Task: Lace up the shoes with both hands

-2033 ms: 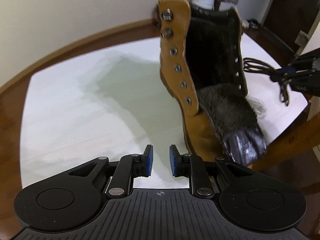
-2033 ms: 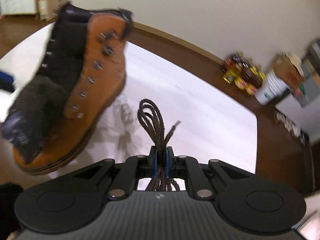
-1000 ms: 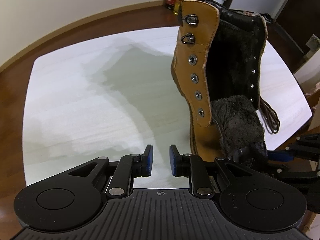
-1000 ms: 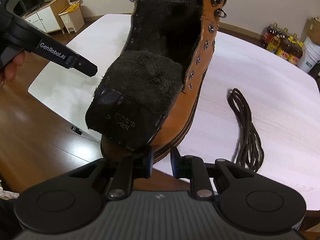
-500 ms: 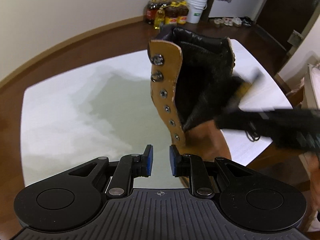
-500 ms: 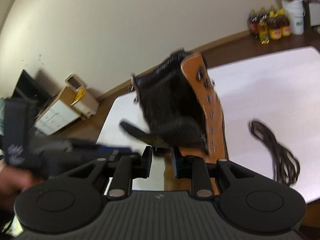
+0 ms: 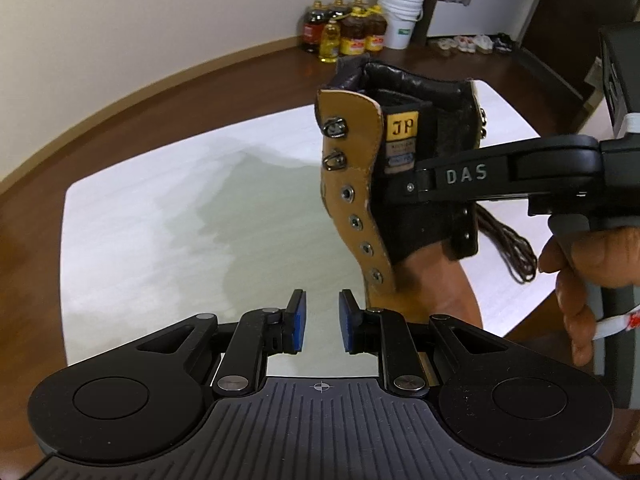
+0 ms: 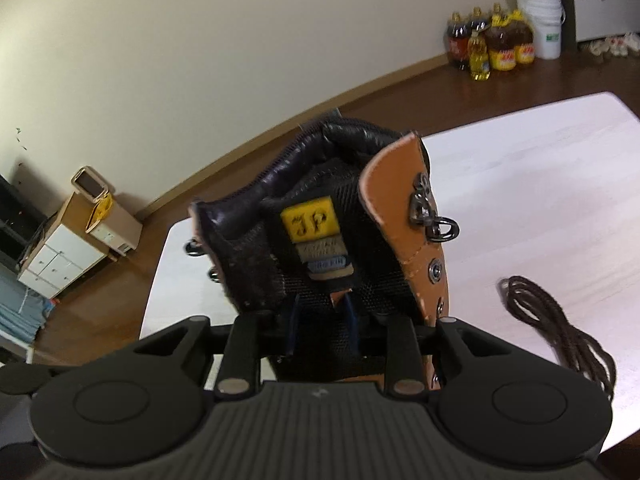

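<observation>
Lacing had not begun: every eyelet on the boot [image 7: 362, 200] was bare.
The lace [image 8: 560, 328] lay coiled on the surface [image 7: 160, 208], lower right; my left hand-held gripper [image 7: 320, 324] stood spread and empty, my right hand-held gripper [image 8: 320, 330] opening around the tongue [image 8: 320, 264].

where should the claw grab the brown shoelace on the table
Grip the shoelace at the narrow end of its bundle, coming straight down from above. It lies flat in a long loose coil beside the boot, so a top-down pinch across the strands gathers them without touching the boot.
</observation>
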